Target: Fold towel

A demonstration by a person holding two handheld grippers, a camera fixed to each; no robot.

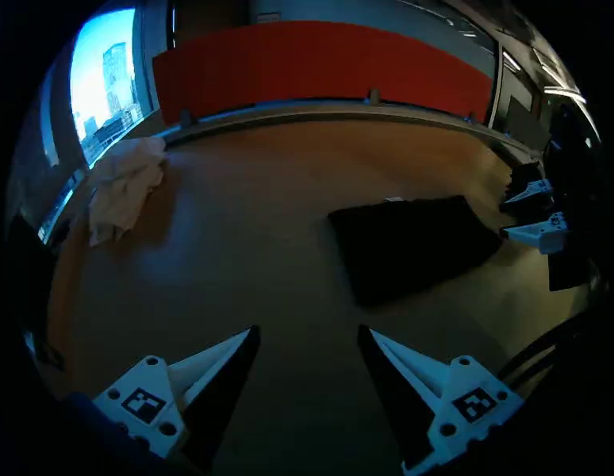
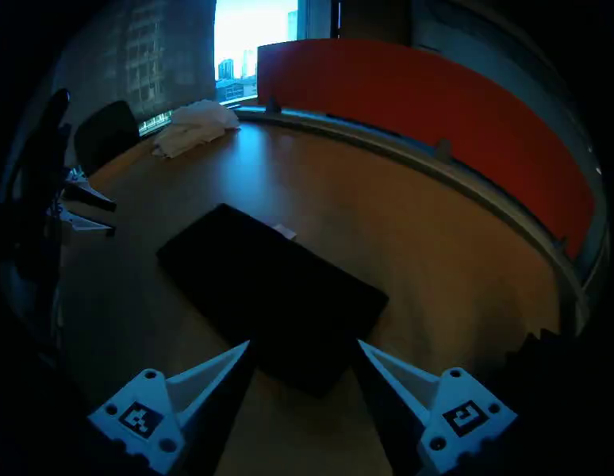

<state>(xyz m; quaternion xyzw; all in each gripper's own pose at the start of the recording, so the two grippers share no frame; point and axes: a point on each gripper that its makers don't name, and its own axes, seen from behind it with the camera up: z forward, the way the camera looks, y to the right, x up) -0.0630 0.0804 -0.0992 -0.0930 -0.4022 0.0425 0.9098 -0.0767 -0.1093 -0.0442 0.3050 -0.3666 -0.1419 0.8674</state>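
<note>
A dark towel (image 1: 414,246) lies flat on the wooden table (image 1: 251,238) as a folded rectangle, with a small white tag at its far edge. My left gripper (image 1: 307,332) is open above bare table, the towel ahead and to its right. In the right gripper view the dark towel (image 2: 267,289) lies just in front of my right gripper (image 2: 303,345), which is open with its fingertips over the near corner, nothing held. The right gripper (image 1: 504,218) also appears at the towel's right end. The left gripper (image 2: 113,220) hovers to the left of the towel.
A heap of white cloth (image 1: 124,186) sits at the table's far corner by the window (image 1: 105,75), also seen as a white heap (image 2: 192,127). A red partition (image 1: 323,67) runs along the table's back edge. A dark chair (image 2: 105,135) stands beyond the left side.
</note>
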